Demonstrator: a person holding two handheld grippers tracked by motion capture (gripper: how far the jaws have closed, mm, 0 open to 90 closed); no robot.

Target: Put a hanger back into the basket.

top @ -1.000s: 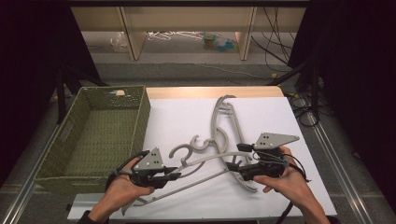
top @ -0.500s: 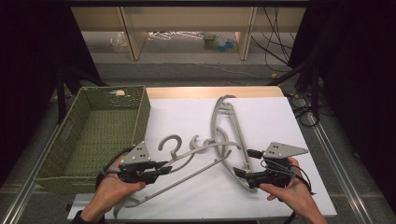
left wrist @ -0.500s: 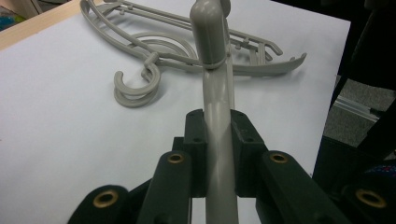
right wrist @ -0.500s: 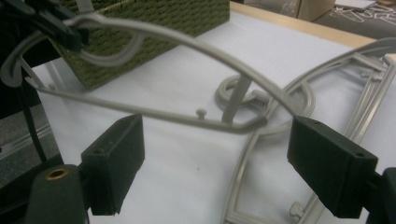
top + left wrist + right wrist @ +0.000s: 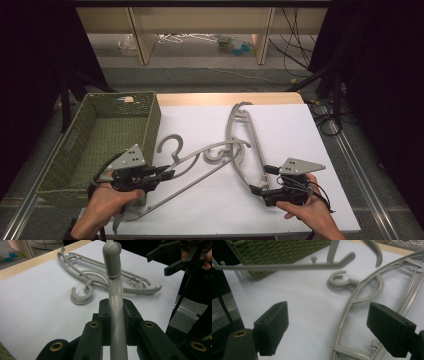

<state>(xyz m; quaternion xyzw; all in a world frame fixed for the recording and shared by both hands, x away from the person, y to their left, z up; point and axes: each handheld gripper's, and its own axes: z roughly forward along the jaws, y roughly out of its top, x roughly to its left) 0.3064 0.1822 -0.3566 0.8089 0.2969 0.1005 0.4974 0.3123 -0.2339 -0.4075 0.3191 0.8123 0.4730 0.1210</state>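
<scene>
Now, left gripper [image 5: 167,174]: jaws clamped on the raised grey hanger [image 5: 200,167], lifted beside the green basket [image 5: 150,120]
Right gripper [image 5: 259,181]: jaws have just been opening, wide now, nothing pressed; the flat hanger [image 5: 242,145] lies under them on the white sheet [image 5: 290,130]
Open room: bare sheet right of the flat hanger, up to the table's edge
Hard to see: raised hanger's lower end, behind the left hand [image 5: 107,202]
</scene>
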